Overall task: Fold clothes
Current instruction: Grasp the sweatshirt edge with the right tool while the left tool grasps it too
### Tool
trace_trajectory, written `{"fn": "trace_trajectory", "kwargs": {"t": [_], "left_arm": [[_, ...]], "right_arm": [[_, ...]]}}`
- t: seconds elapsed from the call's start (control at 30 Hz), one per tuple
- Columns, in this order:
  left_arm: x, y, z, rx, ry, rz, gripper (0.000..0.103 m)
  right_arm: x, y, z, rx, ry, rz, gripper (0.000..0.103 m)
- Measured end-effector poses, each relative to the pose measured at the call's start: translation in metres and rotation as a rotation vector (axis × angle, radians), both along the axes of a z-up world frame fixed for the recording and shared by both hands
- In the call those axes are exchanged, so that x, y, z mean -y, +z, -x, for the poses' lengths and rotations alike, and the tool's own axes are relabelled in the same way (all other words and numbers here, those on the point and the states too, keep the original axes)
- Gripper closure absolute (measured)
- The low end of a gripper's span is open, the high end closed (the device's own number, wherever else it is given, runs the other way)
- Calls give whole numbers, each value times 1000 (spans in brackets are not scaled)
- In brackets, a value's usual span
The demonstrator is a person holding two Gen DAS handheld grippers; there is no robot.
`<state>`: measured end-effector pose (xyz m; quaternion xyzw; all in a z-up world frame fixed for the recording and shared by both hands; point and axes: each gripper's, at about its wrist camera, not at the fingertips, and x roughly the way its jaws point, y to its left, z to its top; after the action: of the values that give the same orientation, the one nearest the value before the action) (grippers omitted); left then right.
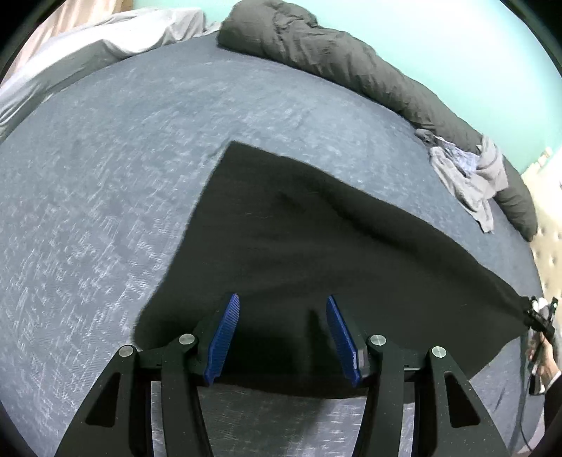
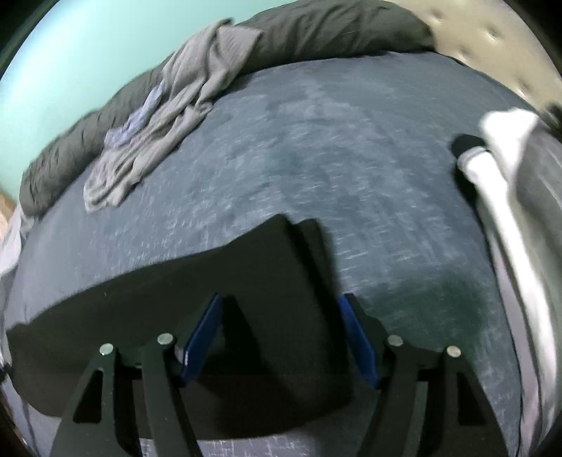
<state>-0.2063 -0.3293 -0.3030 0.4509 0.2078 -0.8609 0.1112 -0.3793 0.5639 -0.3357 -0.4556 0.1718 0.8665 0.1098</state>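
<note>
**Black garment spread on bed, both grippers released above it**

Left wrist view, left to right: a pale grey sheet bundle [image 1: 116, 38] is seen at the far left corner of the bed. The blue-grey bedsheet [image 1: 105, 197], a mottled woven texture, is stretched smooth and bare across the left half. A dark grey duvet [image 1: 333, 59] is rumpled along the far edge against a mint-green wall [image 1: 456, 45]. A black garment [image 1: 298, 239] is laid flat, matte, with a sharp far-left corner and straight left edge; its right corner is drawn out toward the right gripper [image 1: 539, 318], small at the frame edge. The left gripper [image 1: 282, 337] is held over the garment's near hem, blue ribbed pads apart, nothing pinched. A crumpled grey clothes pile [image 1: 470, 179] is seen far right by the duvet, well apart from the garment.

Right wrist view, blurred: the clothes pile [image 2: 158, 133] is seen far left, bare sheet [image 2: 351, 158] in the middle. The garment [image 2: 196, 291] is seen with its right corner folded. The right gripper [image 2: 281, 337] is held over that corner, jaws parted, cloth not gripped. A tufted cream headboard [image 2: 474, 31] and white-and-grey fabric [image 2: 509, 182] are seen at right.
</note>
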Motion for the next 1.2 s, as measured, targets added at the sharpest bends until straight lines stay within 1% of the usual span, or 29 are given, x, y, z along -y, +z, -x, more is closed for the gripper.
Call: {"fn": "trace_trajectory", "kwargs": {"t": [0.03,0.07,0.1,0.17,0.23,0.3,0.33,0.37,0.43,0.53,0.63,0.77,0.8,0.93,1.03,1.2], "left_arm": [[1,1,-2,-10,9,3,47],[4,3,-5,-23,18,-6,47],[7,4,-8,-34,29,-16,46],[10,4,-11,-33,42,-11,45],[13,5,-13,-28,51,2,45],[18,8,-15,-36,73,14,44],[22,9,-15,-40,83,11,42],[25,8,-15,-38,90,6,36],[29,4,-14,-26,95,-5,35],[33,-6,-12,-15,106,-30,34],[35,-12,-19,-15,127,-49,33],[40,-7,-44,-34,191,-87,33],[41,-6,-50,-33,208,-98,31],[38,-12,-63,-23,215,-192,29],[34,-17,-61,-22,218,-200,28],[40,-37,-44,-25,260,-256,24]], "right_arm": [[2,0,0,1,5,-9,55],[3,0,0,3,9,-17,77],[5,0,1,4,14,-26,87],[9,0,1,6,24,-43,91],[12,5,0,5,37,-62,93],[9,17,-3,-31,18,-65,94],[7,24,-5,-52,6,-66,94],[6,32,-7,-71,1,-68,94],[5,46,-10,-91,0,-75,94],[6,59,-12,-95,9,-77,94],[8,65,-15,-88,9,-73,94],[12,69,-17,-76,13,-79,94],[12,69,-17,-74,13,-79,94],[14,68,-17,-66,6,-76,94],[16,67,-18,-60,2,-71,94],[15,67,-23,-45,0,-68,94]]}}
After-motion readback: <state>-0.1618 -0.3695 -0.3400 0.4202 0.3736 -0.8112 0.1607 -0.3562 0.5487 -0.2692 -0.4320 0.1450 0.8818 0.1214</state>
